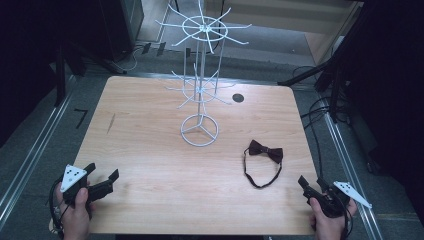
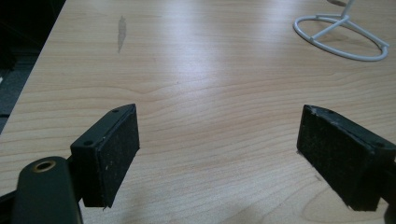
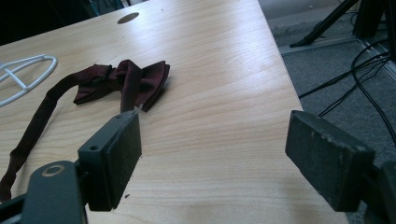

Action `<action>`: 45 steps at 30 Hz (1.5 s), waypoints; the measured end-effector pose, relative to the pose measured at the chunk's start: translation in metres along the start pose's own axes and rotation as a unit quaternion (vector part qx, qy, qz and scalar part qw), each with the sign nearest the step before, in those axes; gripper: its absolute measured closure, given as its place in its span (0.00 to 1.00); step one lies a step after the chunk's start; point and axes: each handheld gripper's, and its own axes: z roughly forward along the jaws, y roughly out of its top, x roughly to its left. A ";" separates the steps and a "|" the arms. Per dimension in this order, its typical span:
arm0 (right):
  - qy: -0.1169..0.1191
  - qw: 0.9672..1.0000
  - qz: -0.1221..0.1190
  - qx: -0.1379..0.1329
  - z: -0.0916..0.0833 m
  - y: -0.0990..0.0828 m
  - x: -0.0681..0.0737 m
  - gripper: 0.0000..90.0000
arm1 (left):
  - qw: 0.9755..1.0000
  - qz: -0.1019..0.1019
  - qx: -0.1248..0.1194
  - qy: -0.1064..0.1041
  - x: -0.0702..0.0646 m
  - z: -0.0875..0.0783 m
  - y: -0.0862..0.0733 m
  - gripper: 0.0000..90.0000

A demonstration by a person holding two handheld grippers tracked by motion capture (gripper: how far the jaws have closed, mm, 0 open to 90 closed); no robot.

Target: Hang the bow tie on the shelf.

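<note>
A dark red bow tie [image 1: 266,151] with a looped strap lies flat on the right part of the wooden table [image 1: 145,155]. My right gripper [image 1: 311,181] is open at the near right corner, just short of the strap. In the right gripper view its jaws [image 3: 212,140] stand wide apart with bare wood between them, and the bow tie [image 3: 126,77] lies ahead to the left. My left gripper [image 1: 103,171] is open at the near left corner, its jaws [image 2: 219,140] spread over bare wood.
A white wire display rack [image 1: 201,75] with hooked arms stands on its ring base [image 1: 200,131] at the table's middle back. A round cable hole [image 1: 238,97] sits behind it. Cables [image 1: 315,107] run over the floor beyond the right table edge.
</note>
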 end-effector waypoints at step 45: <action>0.035 0.992 -0.104 0.066 0.057 0.053 0.088 0.35 | 1.000 0.006 0.006 0.001 -0.001 0.001 0.001 0.15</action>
